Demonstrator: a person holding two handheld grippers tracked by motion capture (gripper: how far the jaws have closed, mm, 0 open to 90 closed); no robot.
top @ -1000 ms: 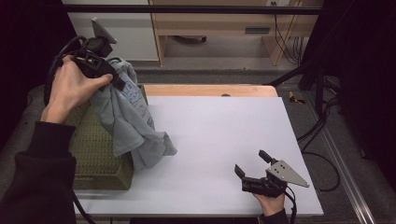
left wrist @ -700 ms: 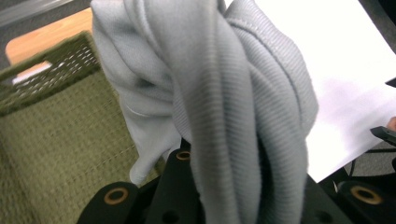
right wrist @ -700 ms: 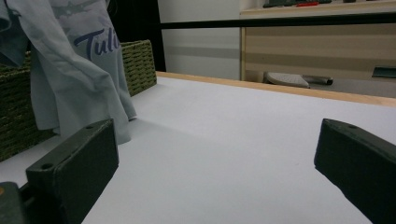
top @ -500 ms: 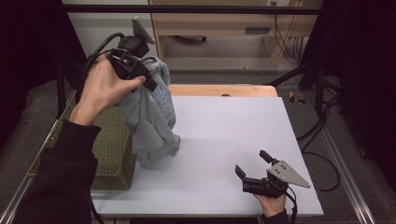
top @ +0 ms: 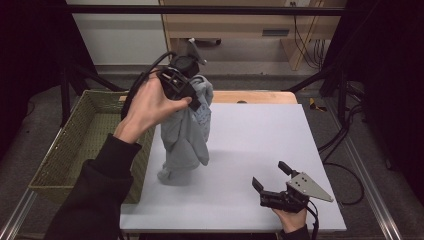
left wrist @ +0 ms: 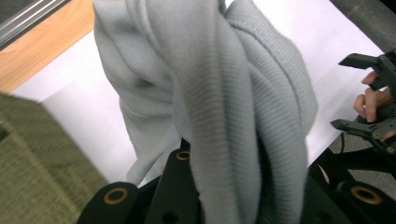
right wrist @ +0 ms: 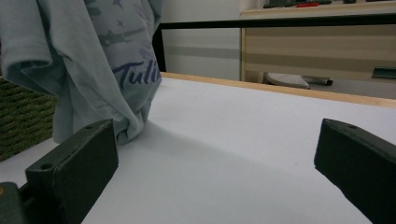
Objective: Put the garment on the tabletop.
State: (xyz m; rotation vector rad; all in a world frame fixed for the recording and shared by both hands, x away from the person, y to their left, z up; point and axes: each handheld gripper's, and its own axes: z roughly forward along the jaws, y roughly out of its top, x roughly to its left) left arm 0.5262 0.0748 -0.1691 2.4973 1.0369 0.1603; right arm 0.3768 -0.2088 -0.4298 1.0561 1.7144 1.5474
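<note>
At the far left of the high view stood a green woven basket, set against the left edge of the white table. Just to its right, the person's left hand held the left gripper raised over the table's left part, near the basket's inner rim. The jaws of that gripper were clamped on the upper folds of a light grey garment, which hung straight down from them in a bunched column. Its lowest folds rested crumpled on the white surface, just beside the basket and not inside it. In the left gripper view the cloth ran up between the black jaws and draped away from them, with the basket's green weave at the lower left and a strip of the table's wooden edge beyond. In the right gripper view the garment showed a printed pattern and dark blue lettering, its hem touching the table.

Further right, well apart from the garment, the right gripper lay low near the table's front edge, held by the right hand. Its jaws stood wide apart with nothing between them, pointing toward the hanging cloth.
</note>
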